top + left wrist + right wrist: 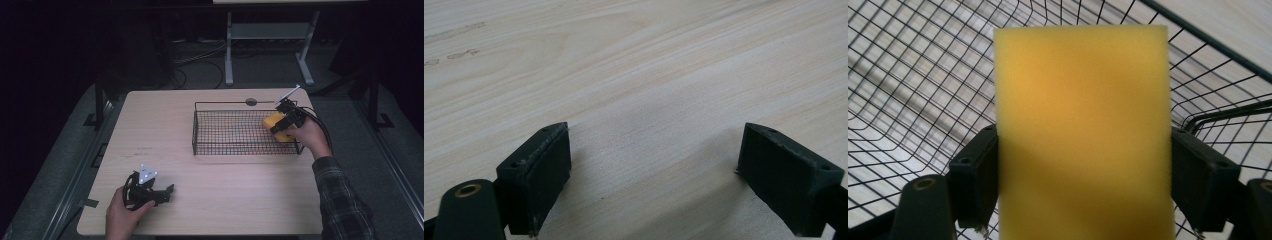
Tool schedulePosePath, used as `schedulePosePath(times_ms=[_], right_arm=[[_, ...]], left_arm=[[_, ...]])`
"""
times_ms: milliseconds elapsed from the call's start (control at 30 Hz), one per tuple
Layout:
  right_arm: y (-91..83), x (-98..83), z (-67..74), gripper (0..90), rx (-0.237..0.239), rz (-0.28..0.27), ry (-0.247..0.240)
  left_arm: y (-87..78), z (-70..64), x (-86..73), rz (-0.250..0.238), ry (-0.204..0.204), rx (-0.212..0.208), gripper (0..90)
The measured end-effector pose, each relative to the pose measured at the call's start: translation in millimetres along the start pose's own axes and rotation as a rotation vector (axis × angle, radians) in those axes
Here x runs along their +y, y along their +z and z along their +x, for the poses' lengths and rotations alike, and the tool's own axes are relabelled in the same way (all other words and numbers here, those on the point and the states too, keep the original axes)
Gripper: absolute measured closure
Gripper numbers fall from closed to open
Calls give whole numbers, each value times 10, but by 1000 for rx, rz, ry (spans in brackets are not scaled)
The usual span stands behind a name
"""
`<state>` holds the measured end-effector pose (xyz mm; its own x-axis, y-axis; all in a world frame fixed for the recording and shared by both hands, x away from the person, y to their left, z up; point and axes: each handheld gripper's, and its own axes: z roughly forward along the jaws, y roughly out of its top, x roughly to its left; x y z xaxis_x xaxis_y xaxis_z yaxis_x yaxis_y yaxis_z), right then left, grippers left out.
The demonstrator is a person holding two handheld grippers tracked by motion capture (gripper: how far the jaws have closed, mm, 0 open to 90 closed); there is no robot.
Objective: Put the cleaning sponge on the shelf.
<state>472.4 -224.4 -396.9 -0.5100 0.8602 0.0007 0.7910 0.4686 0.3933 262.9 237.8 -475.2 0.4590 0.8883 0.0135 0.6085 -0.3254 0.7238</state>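
Foreground, left to right: your left hand (pixel 121 215) rests on the near left part of the desk (pixel 225 200), holding the left gripper (pixel 167 192) low over the wood. Its jaws stand wide apart with nothing between them; in the left gripper view the left gripper (pixel 651 170) frames bare pale woodgrain. Centre and right: the black wire basket (pixel 220 150) sits on the far right part of the desk, well apart from your left hand. Your right hand (pixel 307 137), in a plaid sleeve (pixel 345 200), reaches in at the basket's right end. The right gripper (pixel 277 125) points down into the basket, and its jaws press on both sides of the yellow sponge (pixel 272 121). In the right gripper view the yellow sponge (pixel 1083 130) stands upright between the pads of the right gripper (pixel 1083 185), with the basket's mesh floor and walls (pixel 908 75) behind and around it. Whether the sponge touches the mesh floor you cannot tell.
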Motion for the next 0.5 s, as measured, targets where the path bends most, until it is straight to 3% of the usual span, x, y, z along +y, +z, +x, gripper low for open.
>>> schedulePosePath(times_ms=[500], right_arm=[[52, -28, 36, 186, 5, 22, -2]], left_arm=[[0, 0, 0, 1, 1, 0, 128]])
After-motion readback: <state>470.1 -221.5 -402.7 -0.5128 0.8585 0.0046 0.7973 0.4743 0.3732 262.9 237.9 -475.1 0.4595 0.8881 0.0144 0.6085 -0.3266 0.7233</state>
